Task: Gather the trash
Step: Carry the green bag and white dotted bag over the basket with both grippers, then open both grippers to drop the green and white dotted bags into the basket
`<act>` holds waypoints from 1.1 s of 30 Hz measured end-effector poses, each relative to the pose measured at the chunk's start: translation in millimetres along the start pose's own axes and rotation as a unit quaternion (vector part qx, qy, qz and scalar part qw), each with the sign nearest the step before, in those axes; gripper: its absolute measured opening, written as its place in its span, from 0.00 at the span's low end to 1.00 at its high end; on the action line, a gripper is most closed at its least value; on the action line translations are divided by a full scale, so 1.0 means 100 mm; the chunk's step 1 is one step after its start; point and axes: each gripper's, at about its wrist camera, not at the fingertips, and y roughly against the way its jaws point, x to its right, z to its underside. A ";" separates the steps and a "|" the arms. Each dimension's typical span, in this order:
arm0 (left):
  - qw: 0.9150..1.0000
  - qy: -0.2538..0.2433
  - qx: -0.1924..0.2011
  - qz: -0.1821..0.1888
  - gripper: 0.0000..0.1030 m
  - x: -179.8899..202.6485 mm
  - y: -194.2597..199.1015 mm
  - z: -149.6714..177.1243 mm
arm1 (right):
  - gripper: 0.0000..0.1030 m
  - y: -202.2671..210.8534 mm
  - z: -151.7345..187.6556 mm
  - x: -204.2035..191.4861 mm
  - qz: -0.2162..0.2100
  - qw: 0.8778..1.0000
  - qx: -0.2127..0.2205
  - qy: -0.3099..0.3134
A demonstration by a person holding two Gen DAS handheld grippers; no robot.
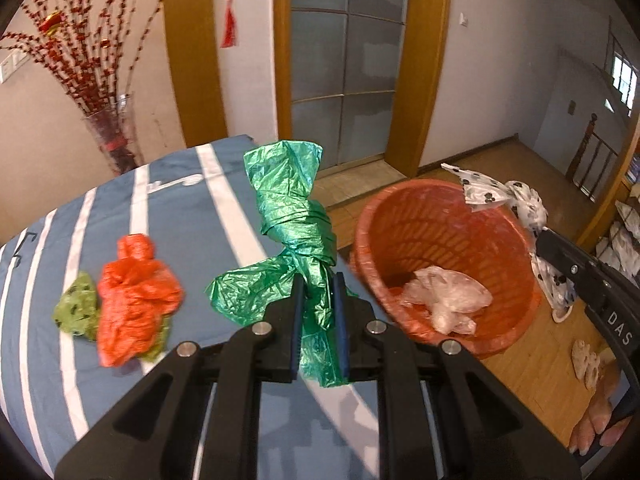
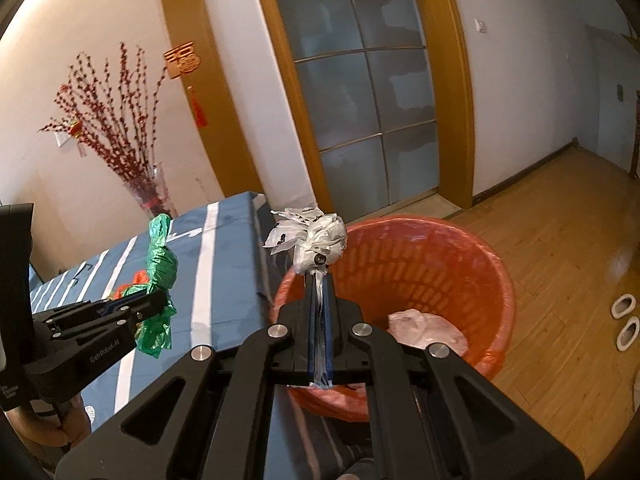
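Both jaws are clamped tight, each on a bag. The left gripper (image 1: 316,300) has pinched the knotted green bag (image 1: 292,216) low on its twisted neck, so the bag's long axis stands up and away from the jaws, its tail hanging below them. The right gripper (image 2: 320,304) is closed just as hard on the thin neck of the white spotted bag (image 2: 316,240), whose bunched body sits beyond the fingertips.

Now the relation that matters: the orange basket (image 1: 516,240) stands on the wooden floor, just beside the edge of the striped blue desk (image 1: 168,216). From the right wrist view, the white bag hangs at the basket's near rim, practically over the opening. The green bag is over the desk, and the basket lies off to its right. So the right hand looks nearer the drop.

A clear crumpled bag (image 1: 446,296) already lies in the basket. An orange bag (image 1: 136,292) and a light green scrap (image 1: 76,308) wait on the desk.
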 end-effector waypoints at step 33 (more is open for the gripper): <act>0.993 -0.018 -0.049 0.103 0.18 0.91 -0.81 -0.18 | 0.04 -0.24 -0.05 0.82 0.007 0.996 0.003 -0.083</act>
